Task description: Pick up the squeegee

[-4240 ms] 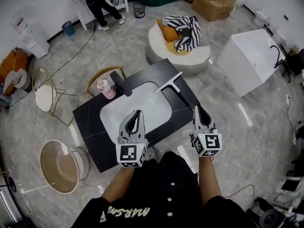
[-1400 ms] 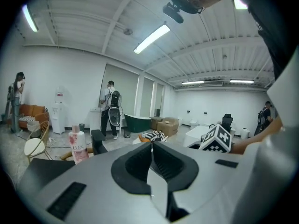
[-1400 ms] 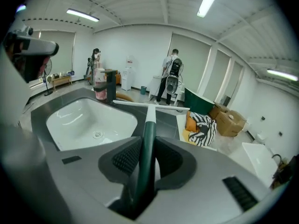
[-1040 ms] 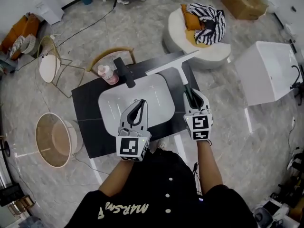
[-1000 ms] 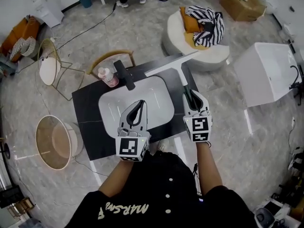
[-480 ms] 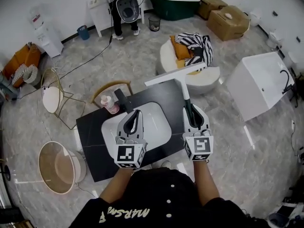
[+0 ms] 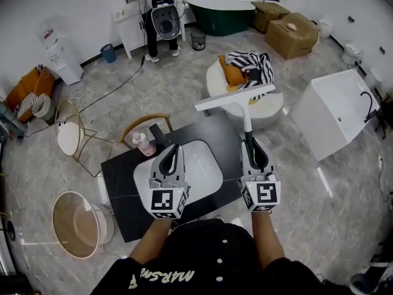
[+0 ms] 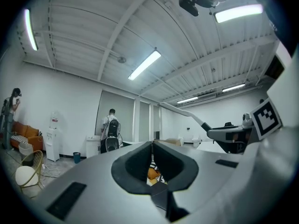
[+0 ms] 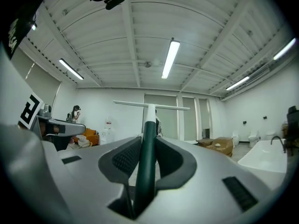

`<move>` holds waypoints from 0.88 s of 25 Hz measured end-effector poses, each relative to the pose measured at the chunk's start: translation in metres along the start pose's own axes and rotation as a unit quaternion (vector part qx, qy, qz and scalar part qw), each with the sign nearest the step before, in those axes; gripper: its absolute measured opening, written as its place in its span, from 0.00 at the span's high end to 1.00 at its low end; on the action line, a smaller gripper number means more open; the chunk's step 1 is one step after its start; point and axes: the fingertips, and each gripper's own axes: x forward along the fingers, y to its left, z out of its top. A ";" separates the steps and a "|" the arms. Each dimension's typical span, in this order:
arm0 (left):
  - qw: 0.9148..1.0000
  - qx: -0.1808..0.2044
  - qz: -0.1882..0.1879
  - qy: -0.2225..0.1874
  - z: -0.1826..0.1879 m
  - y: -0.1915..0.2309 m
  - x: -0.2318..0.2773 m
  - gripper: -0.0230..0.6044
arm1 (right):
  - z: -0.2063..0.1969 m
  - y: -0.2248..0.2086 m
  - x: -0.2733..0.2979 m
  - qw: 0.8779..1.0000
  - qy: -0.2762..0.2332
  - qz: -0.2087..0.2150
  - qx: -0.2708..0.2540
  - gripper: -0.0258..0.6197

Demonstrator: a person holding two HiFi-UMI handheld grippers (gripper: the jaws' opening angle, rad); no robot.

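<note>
The squeegee [image 7: 243, 107] has a dark green handle and a white crossbar blade. My right gripper [image 7: 253, 154] is shut on its handle [image 9: 147, 148] and holds it level in the air, blade [image 9: 151, 106] pointing away from me, above the black counter [image 7: 120, 171]. My left gripper [image 7: 171, 159] hovers over the white basin [image 7: 196, 165], its jaws shut with nothing between them. In the left gripper view the closed tips [image 8: 153, 146] meet, and the squeegee [image 8: 187, 115] shows off to the right.
A black faucet [image 7: 159, 138] and a pink soap bottle [image 7: 143, 144] stand at the counter's far edge. Around it are a wooden chair [image 7: 142, 125], a round basket [image 7: 78, 219], a white pouf with clothes [image 7: 244, 82], a white tub [image 7: 337, 112] and a person [image 7: 159, 18] far off.
Both grippers have risen. The right one lifted the squeegee off the counter and levelled it, so the blade now points out over the floor beyond the counter.
</note>
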 end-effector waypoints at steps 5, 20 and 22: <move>1.000 0.005 -0.005 0.001 0.001 -0.007 0.001 0.93 | 0.002 -0.001 0.001 1.000 -0.005 -0.001 0.005 0.82; 1.000 0.011 0.002 -0.006 0.004 -0.008 -0.001 0.93 | -0.004 0.005 0.003 1.000 0.000 0.006 0.003 0.82; 1.000 0.011 0.002 -0.005 0.003 -0.009 -0.001 0.93 | -0.005 0.005 0.003 1.000 0.001 0.006 0.002 0.82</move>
